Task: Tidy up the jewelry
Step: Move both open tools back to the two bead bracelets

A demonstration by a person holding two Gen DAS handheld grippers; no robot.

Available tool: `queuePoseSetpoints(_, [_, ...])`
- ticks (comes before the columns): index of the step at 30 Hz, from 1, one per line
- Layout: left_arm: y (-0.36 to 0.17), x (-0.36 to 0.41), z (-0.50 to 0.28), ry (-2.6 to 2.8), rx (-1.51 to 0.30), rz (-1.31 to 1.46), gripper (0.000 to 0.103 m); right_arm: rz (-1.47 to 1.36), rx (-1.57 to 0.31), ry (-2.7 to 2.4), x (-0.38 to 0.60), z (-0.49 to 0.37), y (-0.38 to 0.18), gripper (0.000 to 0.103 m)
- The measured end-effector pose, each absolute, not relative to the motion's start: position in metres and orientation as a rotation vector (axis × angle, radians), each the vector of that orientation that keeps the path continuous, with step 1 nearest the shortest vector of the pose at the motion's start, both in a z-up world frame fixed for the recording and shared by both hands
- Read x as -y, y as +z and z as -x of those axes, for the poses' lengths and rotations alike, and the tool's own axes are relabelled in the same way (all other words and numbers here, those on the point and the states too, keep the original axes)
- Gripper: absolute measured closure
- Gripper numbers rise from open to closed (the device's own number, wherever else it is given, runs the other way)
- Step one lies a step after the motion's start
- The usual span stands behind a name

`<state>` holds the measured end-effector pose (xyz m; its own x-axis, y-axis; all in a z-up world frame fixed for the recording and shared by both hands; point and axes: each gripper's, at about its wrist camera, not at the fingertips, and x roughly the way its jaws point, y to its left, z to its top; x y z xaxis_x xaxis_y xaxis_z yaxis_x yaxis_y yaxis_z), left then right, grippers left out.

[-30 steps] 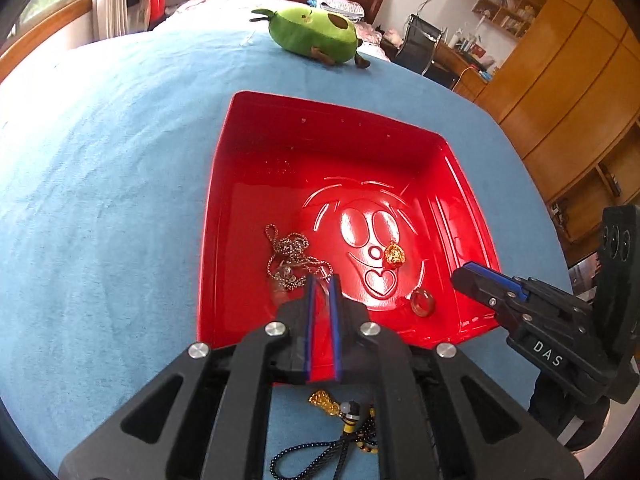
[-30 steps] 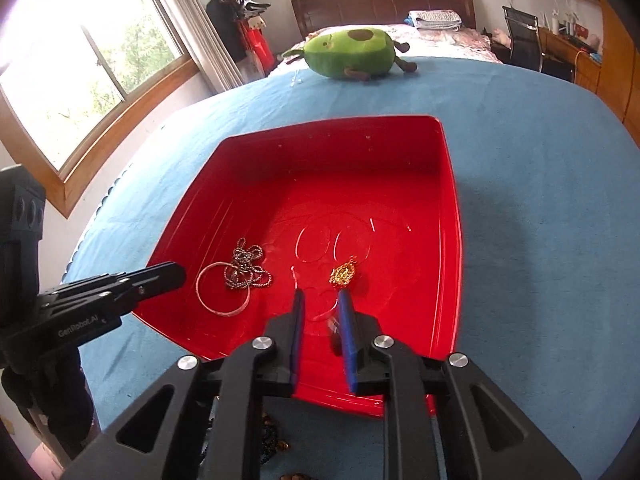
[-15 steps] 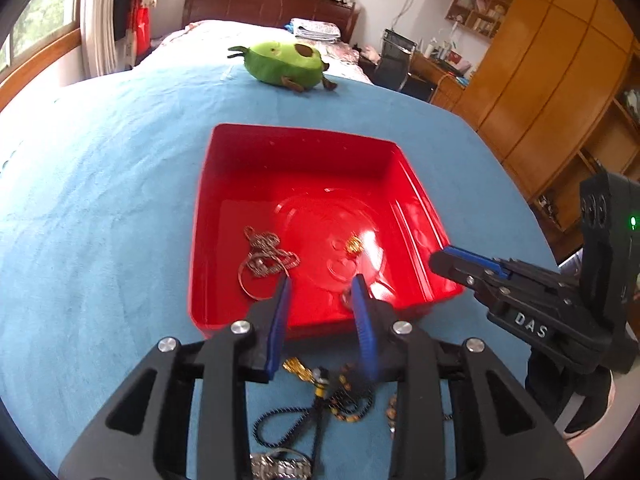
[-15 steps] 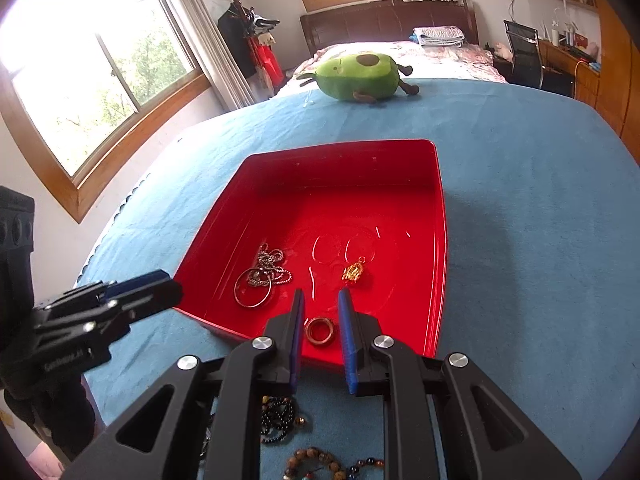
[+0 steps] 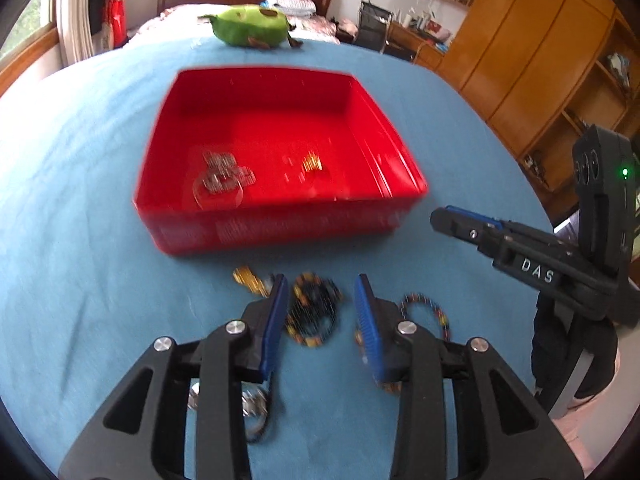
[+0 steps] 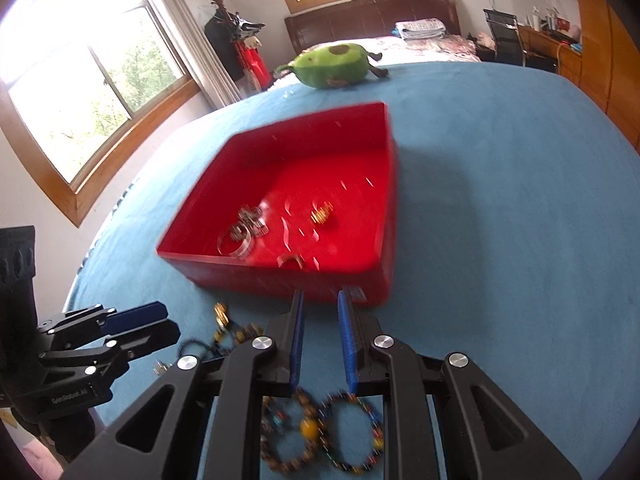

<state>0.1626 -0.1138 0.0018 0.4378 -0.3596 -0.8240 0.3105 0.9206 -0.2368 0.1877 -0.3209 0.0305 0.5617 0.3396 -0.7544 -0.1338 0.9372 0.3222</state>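
left gripper (image 5: 320,300): jaws parted and opening; nothing clamped; it hangs over a dark beaded strand (image 5: 314,316) that lies on the cloth between the blue pads, which do not press on it
right gripper (image 6: 320,320): jaws a narrow gap apart, nothing between them; its tips sit just short of the tray's near wall
red tray (image 5: 280,228): on the blue cloth (image 5: 80,240); inside lie a silver chain (image 5: 224,172) over a thin bangle (image 6: 236,242), a small gold piece (image 5: 312,162) and a ring (image 6: 290,260) near the front wall
loose jewelry: in front of the tray on the cloth; a gold charm (image 5: 248,278), a multicoloured bead bracelet (image 5: 426,314), a brown bead bracelet (image 6: 288,436) touching a second beaded one (image 6: 356,432); under the left gripper something metallic (image 5: 252,402), perhaps a watch, too blurred to tell
avocado plush (image 5: 250,26): at the far edge of the cloth, well apart from the tray
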Motion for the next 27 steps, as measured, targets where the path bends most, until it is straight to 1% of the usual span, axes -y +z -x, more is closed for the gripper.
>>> queuePoseSetpoints(8, [-0.038,0.132,-0.142,-0.428,-1.136,0.038,0.069,-0.227,-1.022,0.250,0.333,-0.158,-0.002,0.085])
queuePoseSetpoints(13, [-0.056,0.141,-0.134,-0.419,-1.181,0.034,0.069,-0.234,-1.042,0.239,0.343,-0.143,-0.012,0.085])
queuePoseSetpoints(22, [-0.067,0.148,-0.132,-0.388,-1.199,0.031,0.069,-0.252,-1.050,0.247,0.354,-0.130,-0.022,0.085])
queuePoseSetpoints(27, [-0.069,0.162,-0.134,-0.371,-1.195,0.019,0.065,-0.260,-1.052,0.256,0.360,-0.127,-0.026,0.085])
